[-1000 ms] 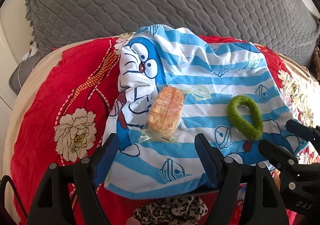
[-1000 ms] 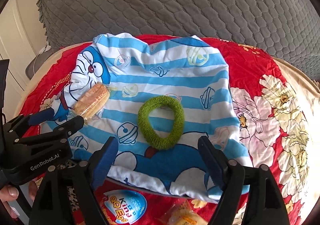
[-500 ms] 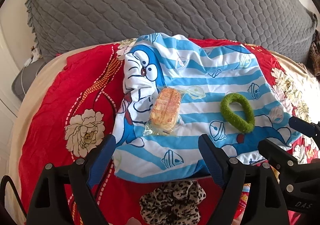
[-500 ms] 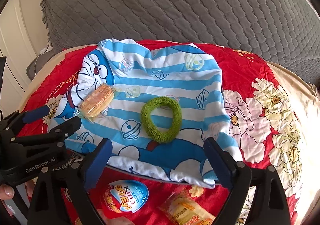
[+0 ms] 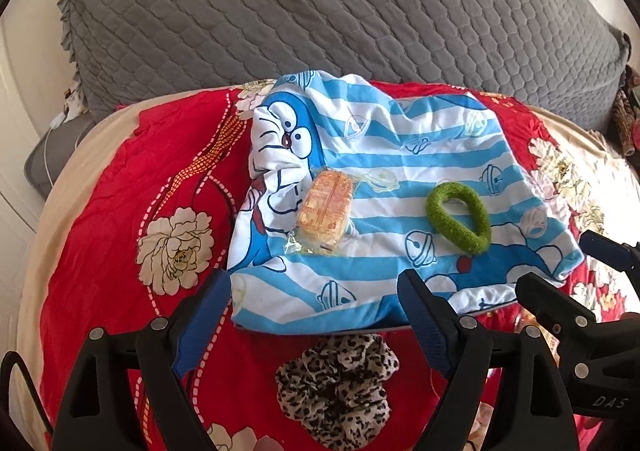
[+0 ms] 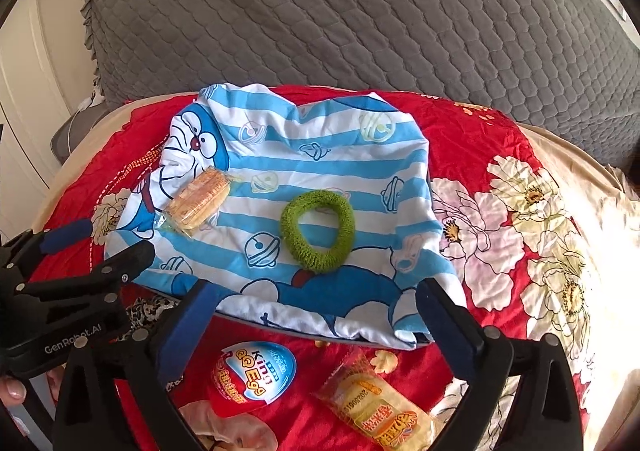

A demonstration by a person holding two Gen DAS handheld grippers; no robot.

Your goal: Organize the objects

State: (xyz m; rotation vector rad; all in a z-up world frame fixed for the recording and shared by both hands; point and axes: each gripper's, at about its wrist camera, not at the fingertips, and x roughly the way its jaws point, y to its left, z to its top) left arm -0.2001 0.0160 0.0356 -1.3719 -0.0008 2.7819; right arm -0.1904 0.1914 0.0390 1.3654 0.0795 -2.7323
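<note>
Striped cloth (image 6: 328, 155) bears a snack pack (image 6: 199, 203) and green scrunchie (image 6: 318, 225) (both grippers' jaws just opened wide, empty).

Black hand-held gripper (image 5: 316, 299), blue pads (image 5: 418, 315)

both tongs point down and forward, side by side. the left tongs (image 5: 316, 311) are wide apart and hold nothing. the right tongs (image 6: 320, 315) have just been opening and hold nothing too.
</note>
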